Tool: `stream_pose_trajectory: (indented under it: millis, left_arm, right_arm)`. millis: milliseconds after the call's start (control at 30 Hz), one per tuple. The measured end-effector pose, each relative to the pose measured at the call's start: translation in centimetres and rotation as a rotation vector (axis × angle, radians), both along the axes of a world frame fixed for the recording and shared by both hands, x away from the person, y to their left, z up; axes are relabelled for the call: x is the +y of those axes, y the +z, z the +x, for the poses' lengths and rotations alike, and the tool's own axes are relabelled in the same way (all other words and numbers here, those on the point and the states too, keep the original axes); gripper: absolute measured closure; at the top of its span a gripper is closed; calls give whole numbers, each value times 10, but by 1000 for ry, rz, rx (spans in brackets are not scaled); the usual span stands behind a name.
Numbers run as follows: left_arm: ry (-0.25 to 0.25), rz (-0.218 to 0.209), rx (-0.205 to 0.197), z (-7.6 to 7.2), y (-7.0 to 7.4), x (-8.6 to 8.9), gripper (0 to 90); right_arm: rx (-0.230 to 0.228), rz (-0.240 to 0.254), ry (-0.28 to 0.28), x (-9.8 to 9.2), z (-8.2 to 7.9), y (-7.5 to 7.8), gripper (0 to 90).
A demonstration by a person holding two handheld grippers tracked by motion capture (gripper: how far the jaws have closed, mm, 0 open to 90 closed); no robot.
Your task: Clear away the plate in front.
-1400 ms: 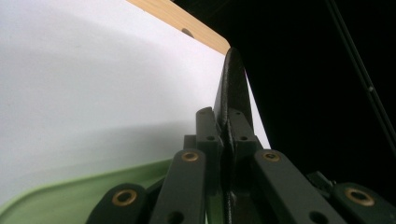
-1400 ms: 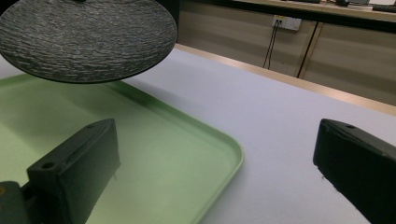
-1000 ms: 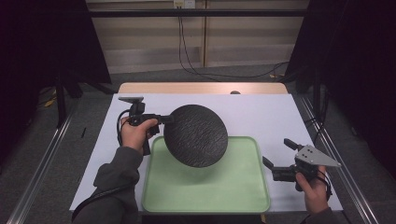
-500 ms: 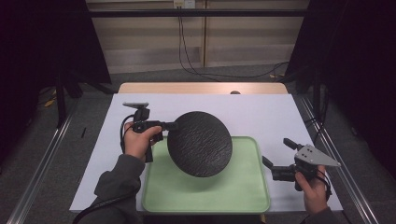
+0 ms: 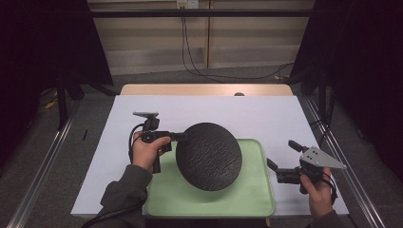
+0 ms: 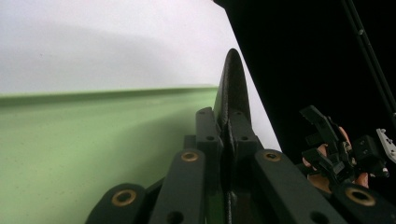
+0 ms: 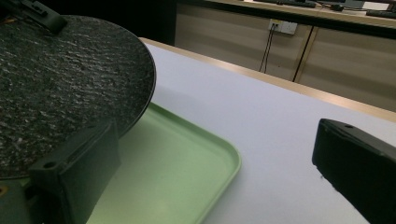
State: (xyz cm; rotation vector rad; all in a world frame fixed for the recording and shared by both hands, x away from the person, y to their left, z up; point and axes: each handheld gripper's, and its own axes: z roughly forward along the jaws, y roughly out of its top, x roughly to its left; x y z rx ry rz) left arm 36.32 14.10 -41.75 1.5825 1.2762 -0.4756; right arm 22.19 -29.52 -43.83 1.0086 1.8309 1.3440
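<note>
Placing a plate on a tray, mid-transfer. In the high view, the left claw [image 5: 183,137] sits just left of centre, clenched on the left rim of a dark, rough-textured round plate [image 5: 208,156], which hangs tilted over the upper left part of a pale green tray [image 5: 252,202]; whether its lower edge already touches the tray floor cannot be told. The left gripper view confirms the grip: both jaws are pressed flat against the plate's edge [image 6: 232,88], seen edge-on, with the tray [image 6: 70,140] spread below it. The right claw [image 5: 281,154], at the lower right of the high view, stands released and grasps nothing, just beside the tray's right rim; its own view looks across the tray corner [image 7: 219,158] toward the plate [image 7: 70,79]. The tray rests on a white sheet covering the bench [image 5: 266,114]. By this reading, the step in hand is lowering the plate onto the tray. The next move calls for levelling the plate, bringing it down toward the tray's middle until it lies flat, and only then loosening the left claw.
</note>
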Motion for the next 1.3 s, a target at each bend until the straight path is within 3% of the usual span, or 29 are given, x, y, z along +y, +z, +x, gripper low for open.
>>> stream_pose_trajectory:
  millis: [667, 1133, 1300]
  left_arm:
    - [3, -4, 45, -14, -27, -5, 847]
    - [6, -33, 50, -25, -36, -5, 843]
    - [13, -26, 43, -25, -39, -4, 849]
  right_arm:
    - [-4, -6, 1, 0, -1, 1, 6]
    - [-5, -6, 2, 1, -1, 0, 6]
    - [-5, -10, 2, 1, -1, 0, 6]
